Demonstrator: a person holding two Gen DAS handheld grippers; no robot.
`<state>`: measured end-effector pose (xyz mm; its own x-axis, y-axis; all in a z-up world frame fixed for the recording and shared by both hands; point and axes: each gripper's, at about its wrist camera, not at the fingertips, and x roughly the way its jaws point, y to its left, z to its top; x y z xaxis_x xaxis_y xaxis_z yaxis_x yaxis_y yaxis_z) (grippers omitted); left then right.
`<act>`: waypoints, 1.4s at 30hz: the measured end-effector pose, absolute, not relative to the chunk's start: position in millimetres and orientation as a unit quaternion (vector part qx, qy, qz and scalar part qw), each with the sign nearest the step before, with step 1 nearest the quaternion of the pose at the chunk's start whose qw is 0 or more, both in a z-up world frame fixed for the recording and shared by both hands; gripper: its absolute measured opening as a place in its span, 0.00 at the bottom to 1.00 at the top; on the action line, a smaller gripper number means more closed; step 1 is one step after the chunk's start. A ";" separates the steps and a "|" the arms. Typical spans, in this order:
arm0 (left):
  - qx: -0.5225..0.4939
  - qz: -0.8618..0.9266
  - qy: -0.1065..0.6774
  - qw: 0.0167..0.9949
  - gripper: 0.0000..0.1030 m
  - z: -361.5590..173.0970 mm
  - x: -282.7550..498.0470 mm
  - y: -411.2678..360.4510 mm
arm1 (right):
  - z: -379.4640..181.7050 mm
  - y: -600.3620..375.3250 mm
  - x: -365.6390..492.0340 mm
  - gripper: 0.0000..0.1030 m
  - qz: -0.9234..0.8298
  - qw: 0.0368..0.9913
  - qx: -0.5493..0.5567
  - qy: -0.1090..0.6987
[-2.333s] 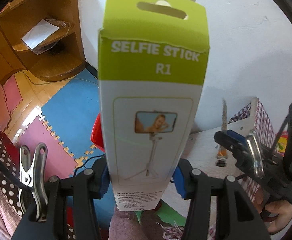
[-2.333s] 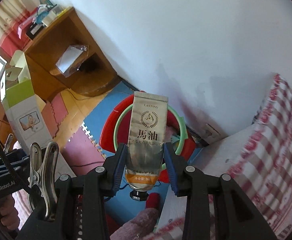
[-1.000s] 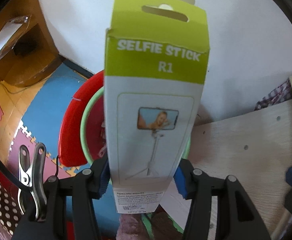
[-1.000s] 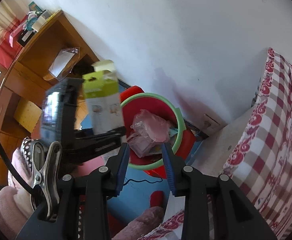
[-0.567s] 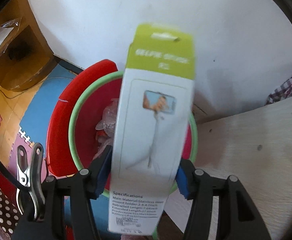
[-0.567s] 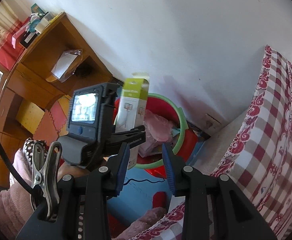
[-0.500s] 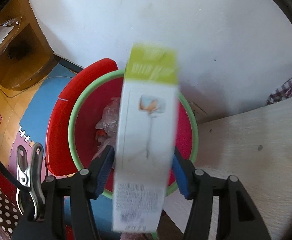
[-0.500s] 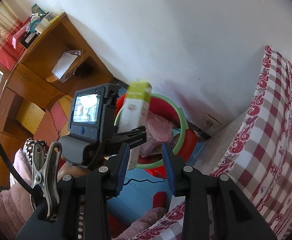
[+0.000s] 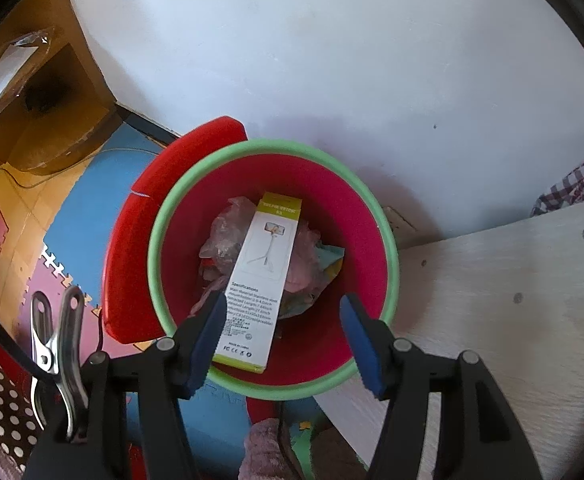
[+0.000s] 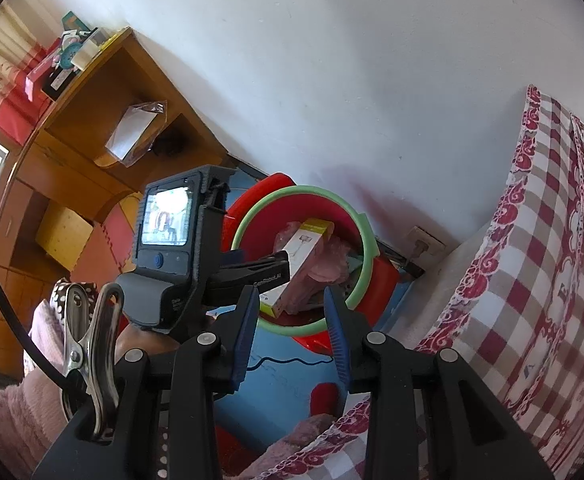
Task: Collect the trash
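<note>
The round red bin with a green rim (image 9: pixel 387 240) now holds my tall white-and-green selfie stick box (image 9: pixel 258 284) — it dropped in. My left claw (image 9: pixel 282 344) is opening, empty; my right claw (image 10: pixel 292 330) is apart, empty too.

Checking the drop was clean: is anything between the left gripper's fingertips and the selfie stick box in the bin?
Nothing. In the left wrist view the opening left gripper hangs empty above the selfie stick box, which lies in the red bin.
</note>
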<state>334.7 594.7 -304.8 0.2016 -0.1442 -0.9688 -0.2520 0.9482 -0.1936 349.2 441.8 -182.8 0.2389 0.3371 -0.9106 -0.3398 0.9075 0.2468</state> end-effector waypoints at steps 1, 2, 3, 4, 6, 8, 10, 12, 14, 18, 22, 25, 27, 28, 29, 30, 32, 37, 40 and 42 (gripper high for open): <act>-0.158 0.038 0.630 0.759 0.62 -301.6 332.7 595.4 | -182.8 442.1 348.2 0.34 0.216 0.787 0.000 0.579; -0.161 0.041 0.629 0.759 0.63 -298.0 330.9 596.7 | -182.7 442.7 347.5 0.34 0.216 0.786 0.000 0.579; -0.164 0.043 0.629 0.759 0.66 -294.6 329.0 598.4 | -182.7 443.2 346.0 0.34 0.216 0.786 0.001 0.579; -0.167 0.046 0.628 0.759 0.68 -290.4 326.6 600.4 | -182.4 443.8 345.2 0.34 0.217 0.786 0.000 0.579; -0.172 0.053 0.621 0.763 0.69 -281.1 321.3 604.4 | -181.4 444.6 342.5 0.34 0.219 0.786 0.000 0.578; -0.172 0.059 0.620 0.763 0.69 -273.8 317.2 607.6 | -178.6 445.8 339.3 0.34 0.221 0.787 -0.002 0.576; -0.177 0.064 0.616 0.765 0.69 -265.4 311.8 610.4 | -175.8 446.2 337.8 0.34 0.222 0.788 -0.003 0.574; -0.183 0.068 0.612 0.766 0.69 -256.1 306.4 612.9 | -172.6 446.4 335.6 0.34 0.225 0.789 -0.004 0.572; -0.184 0.076 0.612 0.765 0.69 -246.2 301.5 614.8 | -169.0 447.0 332.0 0.34 0.226 0.790 -0.004 0.570; -0.192 0.088 0.610 0.764 0.69 -225.2 290.4 618.7 | -161.1 447.3 325.8 0.35 0.225 0.794 -0.005 0.564; -0.191 0.099 0.600 0.770 0.69 -201.5 277.8 618.5 | -151.6 445.6 320.5 0.35 0.226 0.799 -0.011 0.557; -0.191 0.105 0.594 0.774 0.69 -182.3 266.6 616.3 | -143.7 441.5 316.1 0.35 0.225 0.803 -0.013 0.552; -0.194 0.106 0.591 0.776 0.69 -169.6 259.4 614.9 | -139.6 437.8 313.6 0.35 0.224 0.805 -0.011 0.549; -0.194 0.107 0.589 0.777 0.69 -164.7 257.1 614.0 | -136.2 435.8 312.1 0.35 0.223 0.807 -0.009 0.547; -0.193 0.109 0.588 0.778 0.69 -157.8 254.1 612.8 | -133.4 434.4 310.8 0.35 0.222 0.808 -0.008 0.545; -0.191 0.110 0.586 0.780 0.69 -152.0 251.6 611.8 | -130.2 433.1 309.8 0.35 0.222 0.810 -0.009 0.543; -0.184 0.113 0.585 0.782 0.69 -140.0 247.4 609.1 | -124.3 431.1 306.9 0.35 0.221 0.813 -0.011 0.538; -0.181 0.119 0.575 0.789 0.69 -112.0 234.8 604.2 | -111.5 427.5 300.8 0.36 0.221 0.819 -0.017 0.529; -0.181 0.122 0.570 0.792 0.69 -100.0 228.7 602.3 | -108.7 427.1 298.6 0.36 0.220 0.821 -0.020 0.527; -0.180 0.126 0.568 0.793 0.69 -95.1 226.4 601.1 | -109.4 427.1 296.8 0.36 0.218 0.821 -0.021 0.528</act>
